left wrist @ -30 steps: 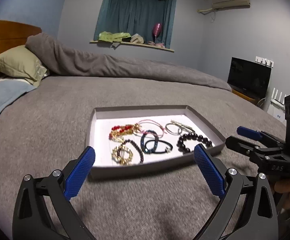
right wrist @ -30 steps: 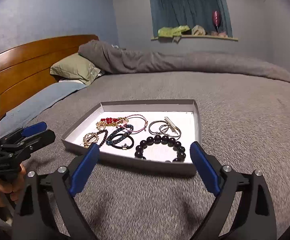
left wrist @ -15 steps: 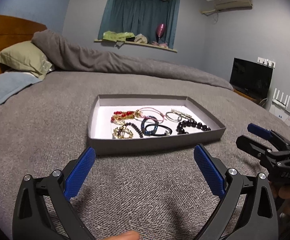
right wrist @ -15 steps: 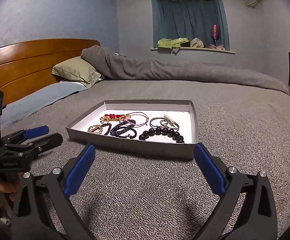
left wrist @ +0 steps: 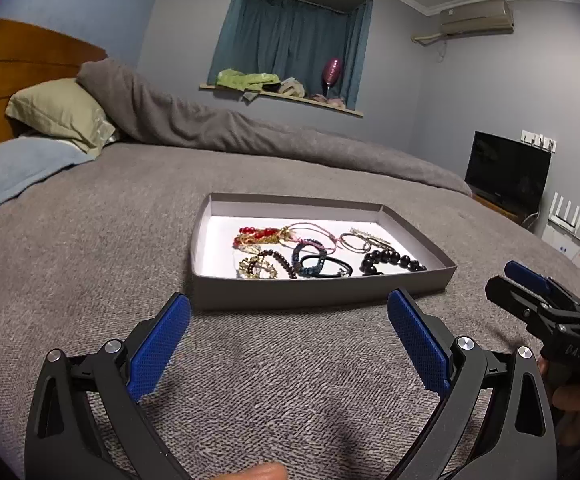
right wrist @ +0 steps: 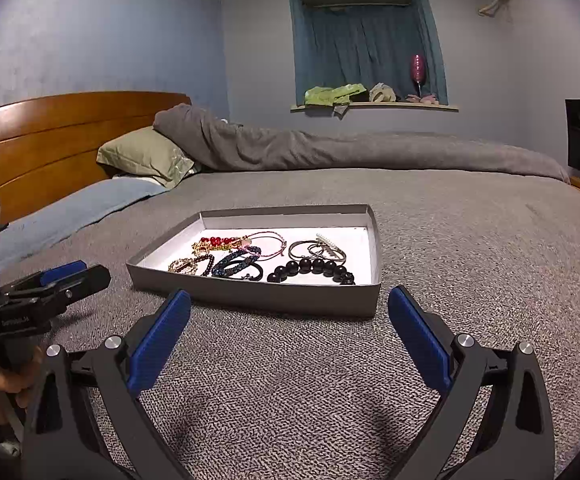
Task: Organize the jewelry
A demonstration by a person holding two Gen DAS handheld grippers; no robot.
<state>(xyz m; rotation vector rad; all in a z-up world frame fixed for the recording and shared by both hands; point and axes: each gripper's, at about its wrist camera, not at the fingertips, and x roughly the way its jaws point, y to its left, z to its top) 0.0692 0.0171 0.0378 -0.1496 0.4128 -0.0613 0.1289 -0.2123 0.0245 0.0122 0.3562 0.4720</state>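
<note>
A shallow grey tray with a white floor lies on the grey bed; it also shows in the right wrist view. Several bracelets lie in it: a black bead bracelet, a red bead piece, a gold one, dark hair ties and thin pink and silver bangles. My left gripper is open and empty, low over the bedspread in front of the tray. My right gripper is open and empty, also in front of the tray, to the right of the left one.
The grey bedspread spreads all around the tray. A rolled grey duvet, a green pillow and a wooden headboard are at the far side. A black TV stands at the right.
Both grippers have drawn back from the tray and dropped lower over the bed, so the tray looks farther and flatter. The jewelry has not moved. Both grippers stay open.
</note>
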